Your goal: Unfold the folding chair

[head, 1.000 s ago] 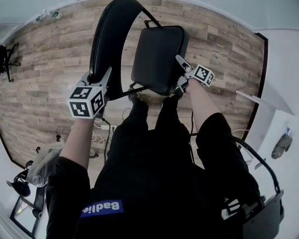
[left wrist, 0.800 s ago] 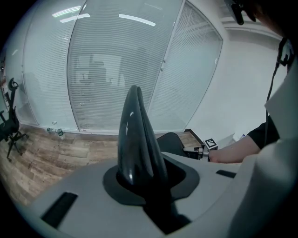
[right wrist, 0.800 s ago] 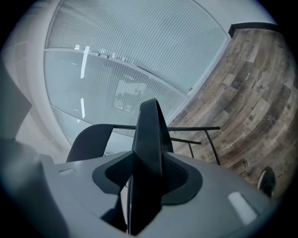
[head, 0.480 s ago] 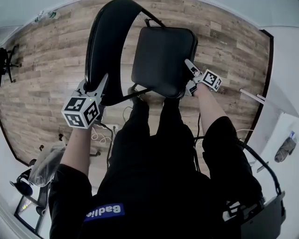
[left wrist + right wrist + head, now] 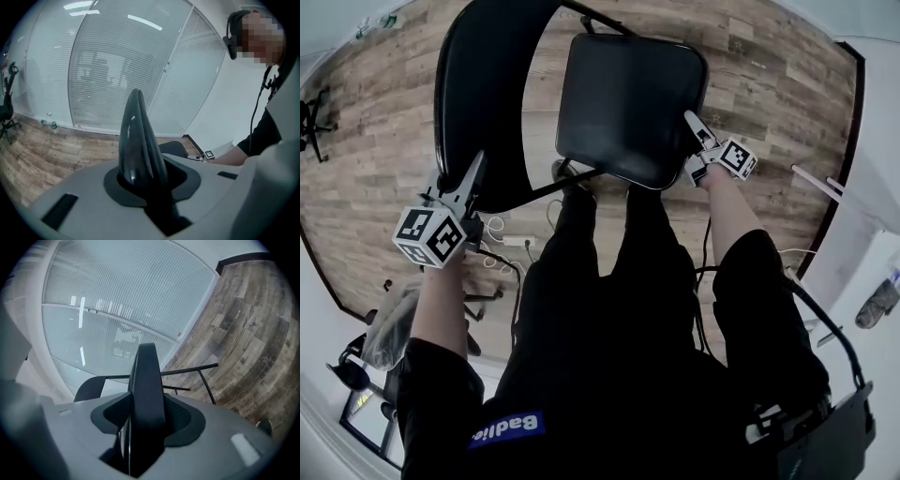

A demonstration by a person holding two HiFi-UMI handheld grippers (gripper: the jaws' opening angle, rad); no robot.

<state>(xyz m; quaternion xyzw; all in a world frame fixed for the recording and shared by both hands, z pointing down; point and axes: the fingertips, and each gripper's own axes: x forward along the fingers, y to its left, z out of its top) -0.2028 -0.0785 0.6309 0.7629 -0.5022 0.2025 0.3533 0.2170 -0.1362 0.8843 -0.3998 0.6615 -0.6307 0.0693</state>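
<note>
Your left gripper is clamped on the lower rim of the backrest. In the left gripper view the glossy black rim stands upright right between the pads, which are partly closed and pressing on it from both sides. In the head view this gripper sits at the left, below the backrest's curve, pointing up and into it.

Your right gripper is at the right edge of the seat. Its jaws are opening. In the right gripper view the seat edge stands edge-on in the slot between them, and a thin gap shows on its left side, so they no longer pinch it.

The chair stands on the wood floor directly in front of your legs. The backrest is on the left and the seat is to its right, with its top face turned up toward your head. The seat lies between your two grippers, and the backrest lies above the left one. A thin black frame tube runs behind the seat in the right gripper view.
</note>
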